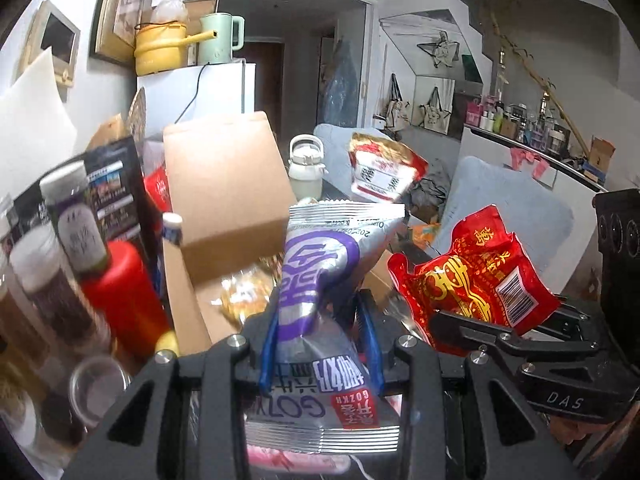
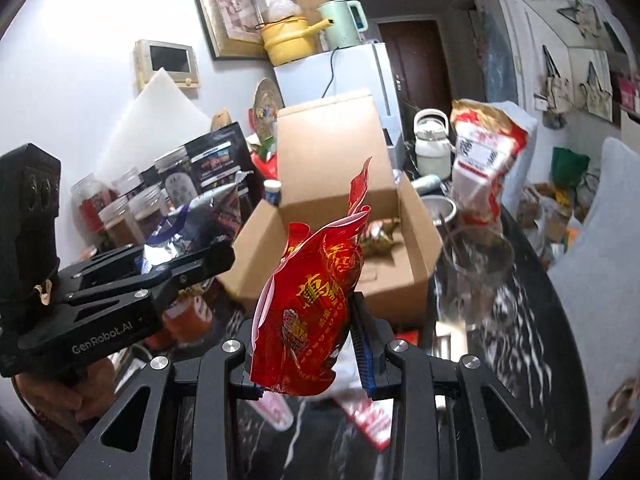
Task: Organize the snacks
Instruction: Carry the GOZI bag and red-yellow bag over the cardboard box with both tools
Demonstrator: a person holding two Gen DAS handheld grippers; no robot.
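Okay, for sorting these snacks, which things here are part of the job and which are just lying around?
Part of the job:
- silver and purple snack bag, clamped in the left gripper
- red snack bag, clamped in the right gripper
- open cardboard box
- red and white snack bag

Just lying about:
- yellow pot
- green kettle
- white bottle
- jars

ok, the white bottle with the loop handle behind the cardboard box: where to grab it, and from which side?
Judging from these views, go for the loop handle on top of the white bottle, coming down from above. It stands upright and the handle arches clear over the lid, while the body looks wide for the jaws and is hemmed in by the cardboard box and a red-and-white snack bag. Both grippers are full now.
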